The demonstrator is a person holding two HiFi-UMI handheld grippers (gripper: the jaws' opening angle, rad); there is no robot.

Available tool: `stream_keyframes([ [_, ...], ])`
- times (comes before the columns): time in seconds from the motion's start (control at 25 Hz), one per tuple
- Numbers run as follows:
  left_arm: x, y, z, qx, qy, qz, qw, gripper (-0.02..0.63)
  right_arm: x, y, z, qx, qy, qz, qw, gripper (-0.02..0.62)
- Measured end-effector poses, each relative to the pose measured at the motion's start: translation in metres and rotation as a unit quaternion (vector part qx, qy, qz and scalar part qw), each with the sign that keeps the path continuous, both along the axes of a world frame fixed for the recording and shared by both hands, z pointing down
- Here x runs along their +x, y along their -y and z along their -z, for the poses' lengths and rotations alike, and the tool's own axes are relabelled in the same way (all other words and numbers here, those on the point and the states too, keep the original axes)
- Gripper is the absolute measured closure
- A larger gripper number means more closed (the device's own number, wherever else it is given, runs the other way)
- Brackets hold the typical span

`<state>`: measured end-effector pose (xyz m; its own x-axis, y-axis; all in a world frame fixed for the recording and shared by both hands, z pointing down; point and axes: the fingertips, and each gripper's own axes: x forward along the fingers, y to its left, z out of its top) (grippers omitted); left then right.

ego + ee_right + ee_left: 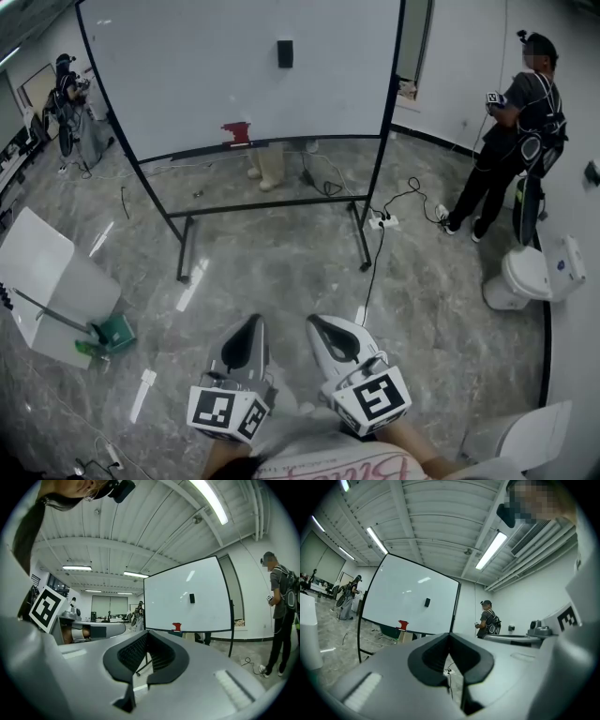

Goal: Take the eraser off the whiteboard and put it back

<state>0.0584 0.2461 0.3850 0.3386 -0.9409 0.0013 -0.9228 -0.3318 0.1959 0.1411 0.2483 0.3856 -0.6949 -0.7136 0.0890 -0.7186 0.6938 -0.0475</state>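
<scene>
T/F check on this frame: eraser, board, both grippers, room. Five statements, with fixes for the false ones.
1. The black eraser is on the whiteboard. True.
2. The right gripper is holding the eraser. False: its jaws are together on nothing, well short of the board.
3. The left gripper is shut and empty. True.
4. A red object sits at the board's bottom edge, below and left of the eraser. True.
5. Nobody else is in the room. False: a person stands by the wall to the right of the board.
</scene>
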Motion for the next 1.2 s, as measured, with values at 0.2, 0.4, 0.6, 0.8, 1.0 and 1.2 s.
stream_keyframes([
  [0.2, -0.015, 0.039, -0.003, 0.002, 0.000, -0.011, 0.9999, 0.606, -0.008, 0.034, -0.002, -0.008, -0.013, -0.026, 1.000, 0.594],
  [0.4, -0.042, 0.098, 0.002, 0.016, -0.002, -0.022, 0.9996, 0.606, -0.030, 0.088, -0.002, 0.008, -0.011, -0.039, 0.999, 0.594],
  [0.6, -0.074, 0.159, 0.012, 0.034, 0.005, -0.027, 0.9991, 0.606, -0.069, 0.147, 0.009, 0.033, -0.009, -0.035, 0.999, 0.594],
  [0.8, -0.102, 0.219, 0.019, 0.040, 0.005, -0.050, 0.9979, 0.606, -0.110, 0.208, 0.019, 0.046, -0.004, -0.036, 0.998, 0.594],
  [1.0, -0.114, 0.271, 0.022, 0.049, 0.013, -0.084, 0.9951, 0.606, -0.137, 0.265, 0.023, 0.048, 0.003, -0.051, 0.998, 0.594],
  [1.2, -0.127, 0.313, 0.024, 0.050, 0.004, -0.097, 0.9941, 0.606, -0.141, 0.310, 0.034, 0.056, 0.016, -0.075, 0.995, 0.594],
])
